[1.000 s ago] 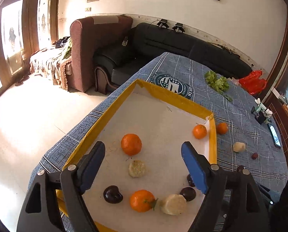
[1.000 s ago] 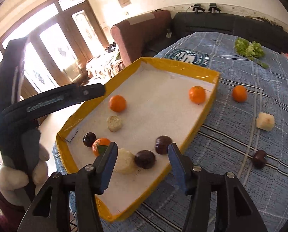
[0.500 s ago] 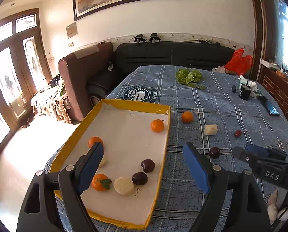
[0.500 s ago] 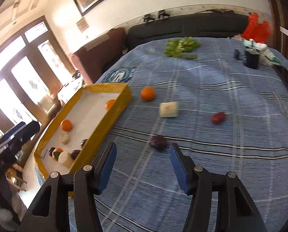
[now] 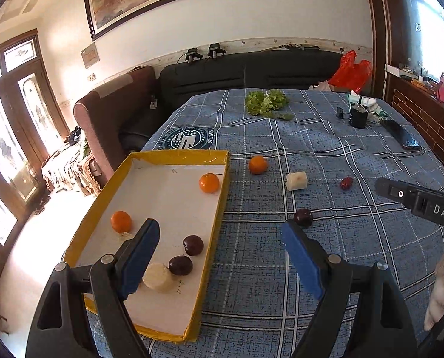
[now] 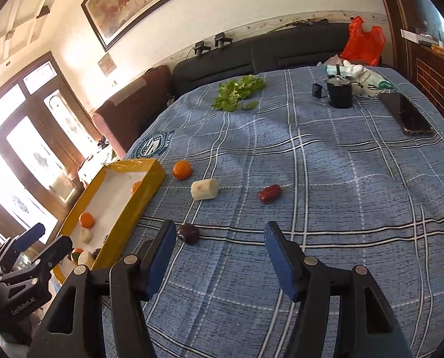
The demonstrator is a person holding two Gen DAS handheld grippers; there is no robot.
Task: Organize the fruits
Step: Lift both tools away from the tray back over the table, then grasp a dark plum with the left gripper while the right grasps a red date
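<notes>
A yellow-rimmed tray (image 5: 225,185) (image 6: 150,191) lies on the blue plaid tablecloth and holds several fruits: oranges, dark plums and pale pieces. Loose on the cloth are an orange (image 5: 257,164) (image 6: 182,169), a pale chunk (image 5: 296,180) (image 6: 204,189), a red date (image 5: 346,183) (image 6: 270,193) and a dark plum (image 5: 303,217) (image 6: 188,233). My left gripper (image 5: 219,256) is open and empty over the tray's right rim. My right gripper (image 6: 219,253) is open and empty above the cloth, with the dark plum just ahead of its left finger.
Green lettuce (image 5: 265,103) (image 6: 237,92) lies at the table's far side. A black cup (image 6: 340,95), a phone (image 6: 407,113) and white cloth sit far right. A red bag (image 5: 351,73) rests on the black sofa behind.
Both grippers swung right, away from the tray, and now face the loose fruits on the cloth. Both stayed open.
</notes>
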